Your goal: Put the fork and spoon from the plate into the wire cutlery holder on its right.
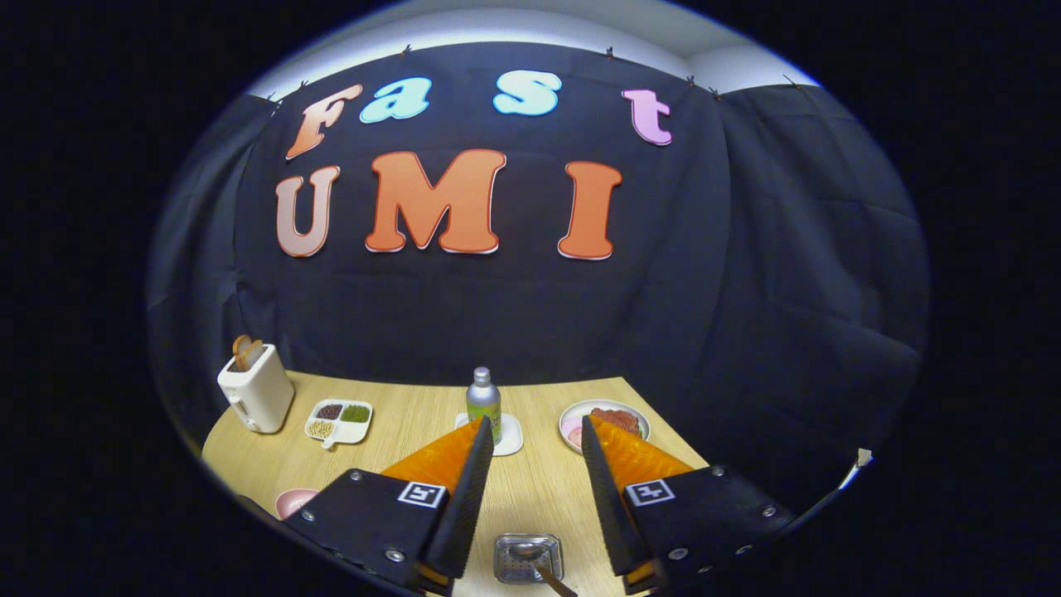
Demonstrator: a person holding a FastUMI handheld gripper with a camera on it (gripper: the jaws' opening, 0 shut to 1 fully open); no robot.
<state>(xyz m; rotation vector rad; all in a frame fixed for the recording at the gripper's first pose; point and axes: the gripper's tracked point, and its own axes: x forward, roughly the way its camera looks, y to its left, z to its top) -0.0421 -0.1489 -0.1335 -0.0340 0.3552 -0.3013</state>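
The metal cutlery holder (529, 557) stands on the wooden table (530, 497) near its near edge, low between the two fingers, and a spoon (539, 560) rests in it, bowl inside and handle leaning out toward the near edge. The holder's wall looks perforated; whether anything else is in it cannot be told. The gripper (532, 444) hangs above the table with its fingers spread well apart, nothing between them but bare tabletop, touching neither holder nor spoon.

Just beyond the fingertips, mid-table, a small metal bottle (483, 401) with a greenish label stands upright on a white coaster (507, 437). Near the right edge, just behind the right finger, sits a white plate (603, 424) with reddish-brown food on it; part of it is hidden by the finger. Toward the far left corner a white toaster (256, 388) holds slices of bread in its slot, and beside it lies a white divided dish (338, 420) with dark, green and pale contents. A pink dish (295, 501) shows at the near left edge, partly behind the left finger
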